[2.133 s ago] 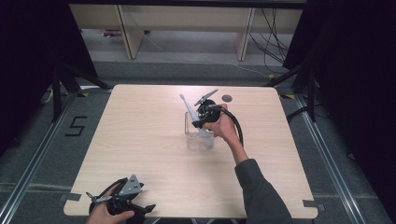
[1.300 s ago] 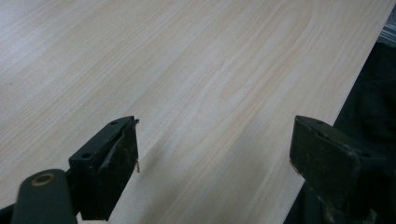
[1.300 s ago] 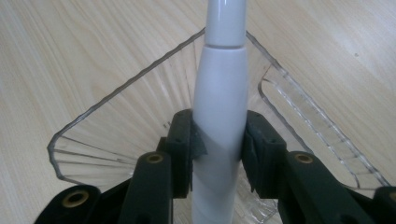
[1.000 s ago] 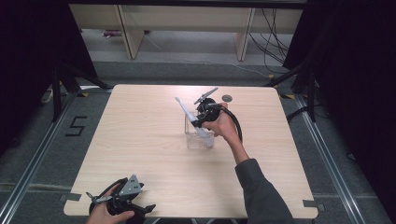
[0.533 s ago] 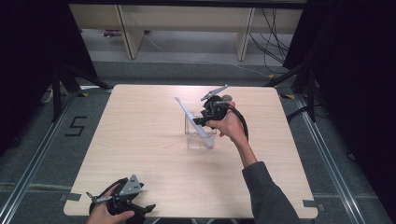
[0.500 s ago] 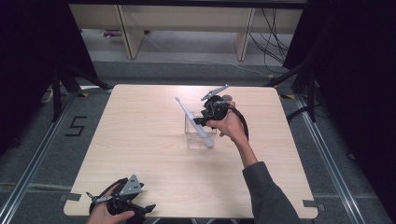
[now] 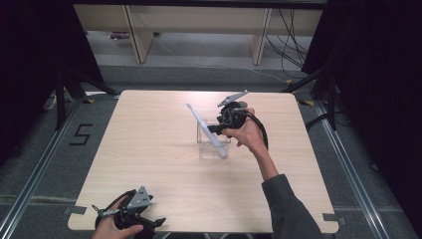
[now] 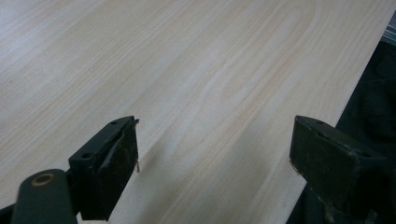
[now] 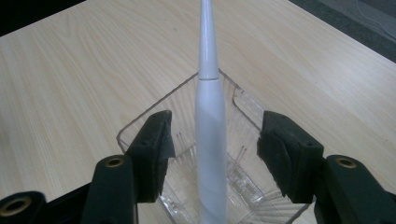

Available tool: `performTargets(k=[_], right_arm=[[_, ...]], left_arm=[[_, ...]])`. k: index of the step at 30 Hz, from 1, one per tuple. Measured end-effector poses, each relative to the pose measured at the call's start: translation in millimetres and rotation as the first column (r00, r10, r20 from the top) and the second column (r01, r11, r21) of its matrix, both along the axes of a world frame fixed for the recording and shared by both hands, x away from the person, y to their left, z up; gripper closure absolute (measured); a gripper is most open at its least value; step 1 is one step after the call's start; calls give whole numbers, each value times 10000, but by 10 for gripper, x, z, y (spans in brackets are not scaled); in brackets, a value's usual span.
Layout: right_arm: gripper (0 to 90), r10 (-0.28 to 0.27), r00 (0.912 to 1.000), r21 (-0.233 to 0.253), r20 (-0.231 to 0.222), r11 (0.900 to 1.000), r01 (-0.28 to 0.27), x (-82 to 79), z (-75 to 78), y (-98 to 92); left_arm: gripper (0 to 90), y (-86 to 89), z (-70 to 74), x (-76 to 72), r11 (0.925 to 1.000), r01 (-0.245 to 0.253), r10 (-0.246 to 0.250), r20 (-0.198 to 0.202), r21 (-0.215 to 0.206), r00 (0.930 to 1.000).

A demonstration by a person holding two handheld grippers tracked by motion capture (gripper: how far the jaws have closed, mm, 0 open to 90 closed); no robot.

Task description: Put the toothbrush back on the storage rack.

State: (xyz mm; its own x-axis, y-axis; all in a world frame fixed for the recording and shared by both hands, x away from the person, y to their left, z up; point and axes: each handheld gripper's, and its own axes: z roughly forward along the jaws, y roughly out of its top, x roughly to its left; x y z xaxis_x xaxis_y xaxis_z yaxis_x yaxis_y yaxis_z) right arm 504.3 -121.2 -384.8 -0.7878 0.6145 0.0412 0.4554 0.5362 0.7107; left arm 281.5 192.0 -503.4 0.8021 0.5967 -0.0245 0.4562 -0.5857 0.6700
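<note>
Right gripper view: white toothbrush [image 9: 210, 140] leaned in clear box [image 9: 140, 133], flanked untouched by spread right gripper [image 9: 212, 149]; left gripper [image 8: 215, 163] likewise spread.

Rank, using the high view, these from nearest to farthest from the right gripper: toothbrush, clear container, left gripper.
1. Toothbrush: between the open jaws of the right gripper.
2. Clear container: just below, mid-table.
3. Left gripper: near edge, far left.

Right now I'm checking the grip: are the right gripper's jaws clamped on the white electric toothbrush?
No: the right gripper stands open, a gap on each side of the white electric toothbrush leaning in the clear plastic container.
</note>
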Motion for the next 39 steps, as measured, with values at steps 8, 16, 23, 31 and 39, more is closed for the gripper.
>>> performTargets(k=[8, 16, 23, 31, 39], right_arm=[[425, -320, 9995, 240, 15, 9992, 319, -46, 34, -90], [388, -417, 9991, 529, 97, 9978, 411, -111, 57, -141], [368, -431, 9983, 655, 393, 9970, 404, -127, 64, -220], [364, -458, 9986, 893, 256, 9951, 433, -187, 59, -267], [360, -517, 9982, 1067, 295, 9931, 483, -236, 40, -376]], left_arm=[[148, 2, -2, 2, 10000, -12, 12, -7, -7, 10000], [148, 2, -8, 2, 9999, -97, 97, -10, -35, 10000], [148, 1, -6, 1, 9999, -114, 113, -20, -50, 9999], [148, 2, -6, 3, 10000, -52, 52, 0, -30, 10000], [148, -3, -16, 10, 10000, -33, 33, -34, 30, 10000]])
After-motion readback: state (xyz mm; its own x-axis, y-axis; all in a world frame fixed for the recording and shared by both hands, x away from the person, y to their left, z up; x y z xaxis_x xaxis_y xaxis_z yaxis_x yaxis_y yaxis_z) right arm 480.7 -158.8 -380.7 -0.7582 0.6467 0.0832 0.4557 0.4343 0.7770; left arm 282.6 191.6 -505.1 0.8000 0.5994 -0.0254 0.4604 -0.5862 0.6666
